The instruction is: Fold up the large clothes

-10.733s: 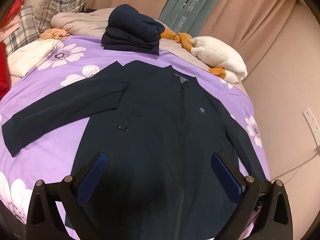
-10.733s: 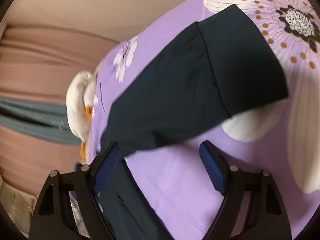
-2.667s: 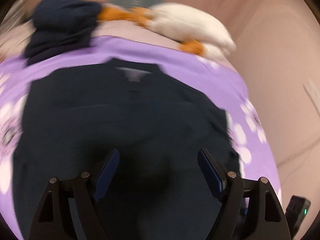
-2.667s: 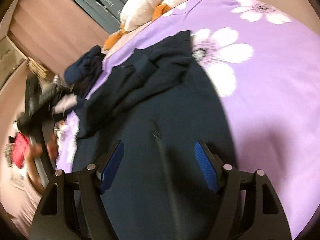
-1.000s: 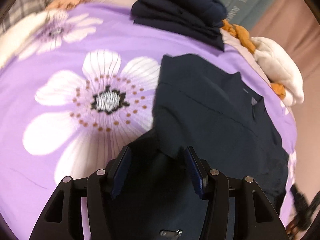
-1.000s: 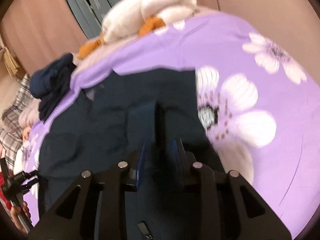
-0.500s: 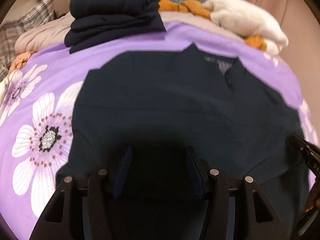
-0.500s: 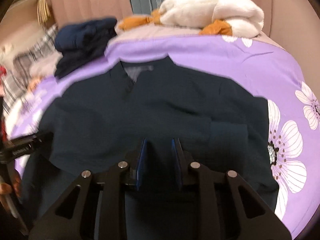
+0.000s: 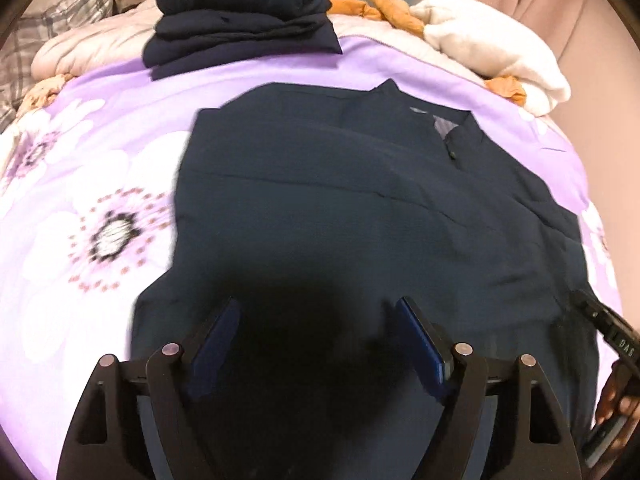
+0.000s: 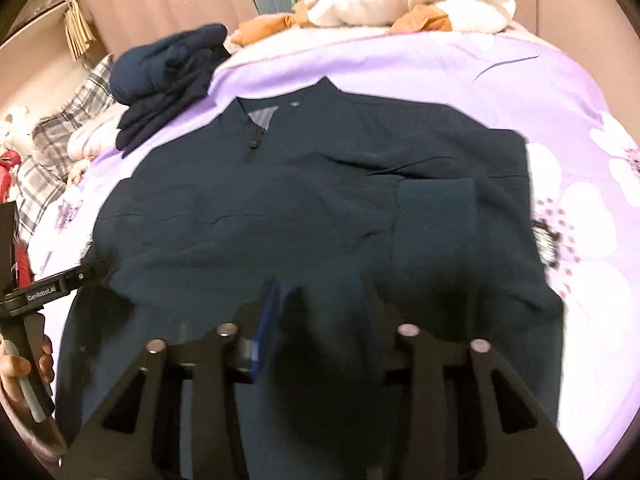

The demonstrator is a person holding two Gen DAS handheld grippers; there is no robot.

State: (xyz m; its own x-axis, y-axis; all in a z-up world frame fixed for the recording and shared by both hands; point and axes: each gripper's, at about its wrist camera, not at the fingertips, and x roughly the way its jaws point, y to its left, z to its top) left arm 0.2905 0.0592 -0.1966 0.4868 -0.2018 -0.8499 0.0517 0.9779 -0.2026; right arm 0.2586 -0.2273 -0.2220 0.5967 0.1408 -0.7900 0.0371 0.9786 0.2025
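Your navy jacket (image 9: 360, 208) lies flat in the middle of the purple flowered bedspread (image 9: 100, 160), collar toward the head of the bed, where a folded navy stack (image 9: 240, 12) and a white blanket (image 9: 492, 48) sit. Both sleeves are already folded in across the body; the cuff (image 10: 436, 216) rests on the chest toward the bed's right edge. Your left gripper (image 9: 316, 344) has just been opening and stands wide, nothing between the pads. Your right gripper (image 10: 316, 320) has also just been opening, its jaws partly apart over the cloth, pressing nothing as far as you can see. Expect thin, light, limp fabric that slides and sags. Pinch the hem near its two corners at the bed's near edge, through all layers.
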